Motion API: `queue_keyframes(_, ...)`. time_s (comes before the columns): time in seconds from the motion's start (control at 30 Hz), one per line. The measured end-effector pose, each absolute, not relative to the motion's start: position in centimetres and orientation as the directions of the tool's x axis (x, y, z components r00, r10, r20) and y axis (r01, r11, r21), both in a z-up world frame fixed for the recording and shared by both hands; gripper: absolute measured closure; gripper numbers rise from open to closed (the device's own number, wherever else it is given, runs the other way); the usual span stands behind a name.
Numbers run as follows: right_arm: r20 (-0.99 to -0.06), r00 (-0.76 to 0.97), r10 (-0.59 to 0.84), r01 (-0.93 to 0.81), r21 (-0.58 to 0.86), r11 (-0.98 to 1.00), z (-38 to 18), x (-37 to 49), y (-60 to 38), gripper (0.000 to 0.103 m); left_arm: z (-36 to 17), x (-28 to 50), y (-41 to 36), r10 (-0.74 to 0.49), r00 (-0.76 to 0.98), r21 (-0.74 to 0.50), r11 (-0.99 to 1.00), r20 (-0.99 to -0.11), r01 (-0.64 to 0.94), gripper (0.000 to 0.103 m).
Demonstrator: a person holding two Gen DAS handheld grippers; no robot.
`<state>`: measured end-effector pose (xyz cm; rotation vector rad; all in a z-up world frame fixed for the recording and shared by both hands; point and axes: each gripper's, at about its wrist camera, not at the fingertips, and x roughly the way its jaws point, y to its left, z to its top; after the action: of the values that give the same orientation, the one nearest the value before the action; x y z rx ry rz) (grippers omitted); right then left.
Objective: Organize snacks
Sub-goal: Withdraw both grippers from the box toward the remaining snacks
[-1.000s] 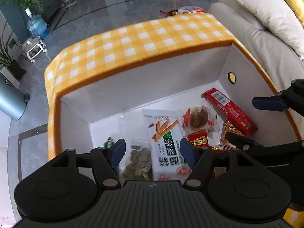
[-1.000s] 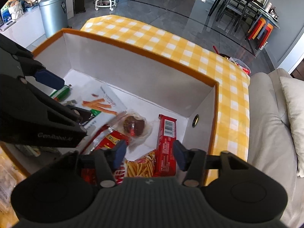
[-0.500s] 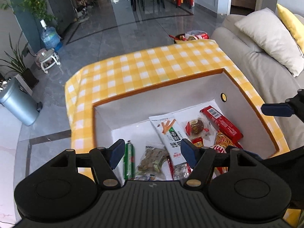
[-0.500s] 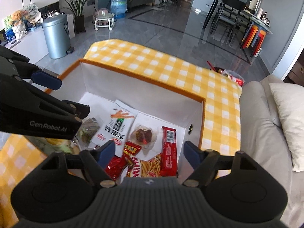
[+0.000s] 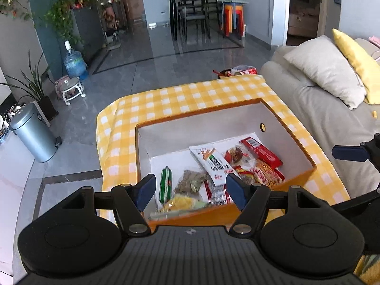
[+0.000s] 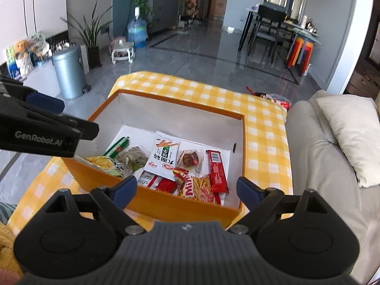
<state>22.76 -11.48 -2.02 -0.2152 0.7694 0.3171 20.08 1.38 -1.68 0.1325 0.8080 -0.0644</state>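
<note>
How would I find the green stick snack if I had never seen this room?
Look for the orange box on the yellow checked cloth. Inside, at the end away from the sofa, lies the green stick snack. It is the only green, tube-shaped packet; its neighbours are flat.

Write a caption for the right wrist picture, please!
Open right gripper hovers empty above an orange box full of snacks on a yellow checked tablecloth.

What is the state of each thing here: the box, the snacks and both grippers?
Orange box: open, no lid on it.
Snacks: lying loose inside the box.
Left gripper: open, empty.
Right gripper: opening, nothing between the fingers.
</note>
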Motion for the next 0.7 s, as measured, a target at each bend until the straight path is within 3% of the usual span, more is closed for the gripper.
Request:
queue_keyframes(0.3, -0.693, 0.688, 0.215, -0.28, 0.021, 0.96, -5.2, 16.7, -13.7, 0.015, -5.1, 15.2, 3.9, 0.019, 0.634, 0.032, 0.999, -0.773, 0.01, 0.022)
queue_keyframes(0.7, -0.728, 0.668, 0.154, -0.228, -0.002, 0.974, -8.6, 12.6, -14.9, 0.015, -9.4, 10.5, 4.0, 0.0, 0.534, -0.028, 0.999, -0.845, -0.043, 0.021)
